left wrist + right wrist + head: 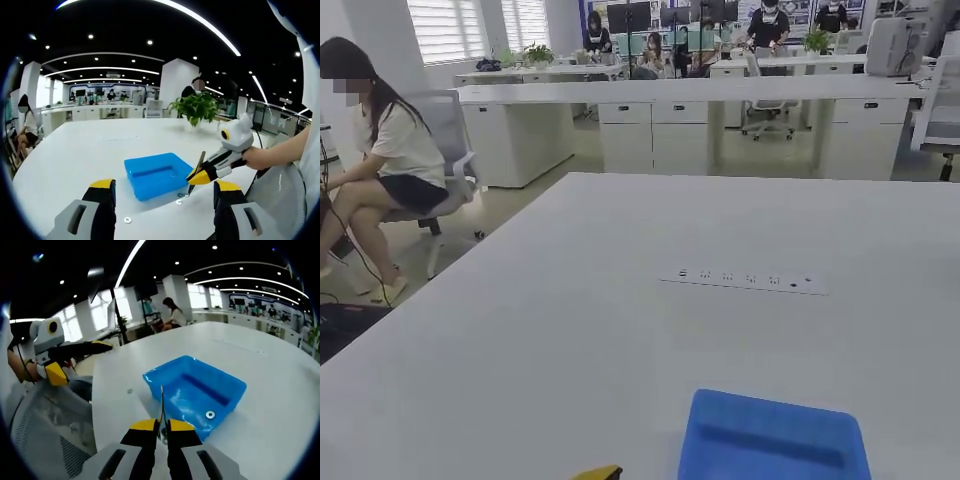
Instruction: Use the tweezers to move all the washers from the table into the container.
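Pinching the tweezers [161, 402] between pressed-together jaws, the right gripper [162, 426] aims them down beside the blue container [200, 385]; the left gripper [165, 186] hangs spread and empty; 1 washer [210, 414] lies inside the container; at least 2 washers [179, 202] rest on the table [75, 160] just beside it; thin, light, likely slippery, so best nipped across the ring's rim.

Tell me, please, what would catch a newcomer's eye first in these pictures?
The bright blue container stands out on the white table, with one washer lying inside it. Next comes the right gripper, shut on tweezers, just beside the container above loose washers.
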`<state>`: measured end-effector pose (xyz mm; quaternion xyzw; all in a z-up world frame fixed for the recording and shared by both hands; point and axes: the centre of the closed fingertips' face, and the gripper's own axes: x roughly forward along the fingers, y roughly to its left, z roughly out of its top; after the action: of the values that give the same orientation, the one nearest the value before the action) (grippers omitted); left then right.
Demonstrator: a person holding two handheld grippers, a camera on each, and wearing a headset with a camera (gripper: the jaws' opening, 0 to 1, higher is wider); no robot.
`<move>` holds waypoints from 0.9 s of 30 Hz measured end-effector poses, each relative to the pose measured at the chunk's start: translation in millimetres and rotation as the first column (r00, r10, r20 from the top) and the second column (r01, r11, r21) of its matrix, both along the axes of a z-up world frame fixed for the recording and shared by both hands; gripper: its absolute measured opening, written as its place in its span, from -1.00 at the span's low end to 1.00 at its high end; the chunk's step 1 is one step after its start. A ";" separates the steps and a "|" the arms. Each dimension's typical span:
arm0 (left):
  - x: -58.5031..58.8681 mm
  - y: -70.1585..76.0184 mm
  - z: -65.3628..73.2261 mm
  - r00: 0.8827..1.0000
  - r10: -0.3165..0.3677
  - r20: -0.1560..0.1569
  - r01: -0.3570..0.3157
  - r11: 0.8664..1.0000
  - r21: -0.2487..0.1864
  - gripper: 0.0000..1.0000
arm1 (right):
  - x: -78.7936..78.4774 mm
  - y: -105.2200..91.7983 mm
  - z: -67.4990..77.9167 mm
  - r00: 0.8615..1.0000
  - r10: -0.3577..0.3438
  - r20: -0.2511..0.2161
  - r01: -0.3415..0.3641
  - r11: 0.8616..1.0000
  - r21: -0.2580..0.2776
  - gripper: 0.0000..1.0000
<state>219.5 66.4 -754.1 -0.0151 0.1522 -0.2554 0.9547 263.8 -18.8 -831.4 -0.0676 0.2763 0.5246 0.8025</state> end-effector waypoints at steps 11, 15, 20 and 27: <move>-0.6 -0.4 -1.0 1.000 -0.004 -0.004 0.004 1.000 0.007 0.62 | 0.4 2.0 -5.9 0.999 0.027 0.027 -0.026 0.999 -0.041 -0.92; -1.0 -0.1 -1.6 1.000 -0.004 -0.005 0.004 1.000 0.013 0.62 | -0.2 2.7 -5.8 0.999 0.035 0.036 -0.034 0.998 -0.046 -0.93; -0.8 -0.1 -1.1 1.000 -0.004 -0.004 0.004 1.000 0.010 0.62 | -2.4 2.7 -6.4 0.997 0.052 0.056 -0.048 0.996 -0.076 -0.95; -0.7 0.0 -1.3 1.000 -0.003 -0.006 0.003 1.000 0.009 0.61 | -0.3 0.0 -6.2 1.000 -0.006 0.005 0.006 0.999 -0.034 -0.95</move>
<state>218.7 66.4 -755.4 -0.0111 0.1562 -0.2560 0.9539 263.5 -18.8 -837.6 -0.0817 0.2832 0.5174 0.8034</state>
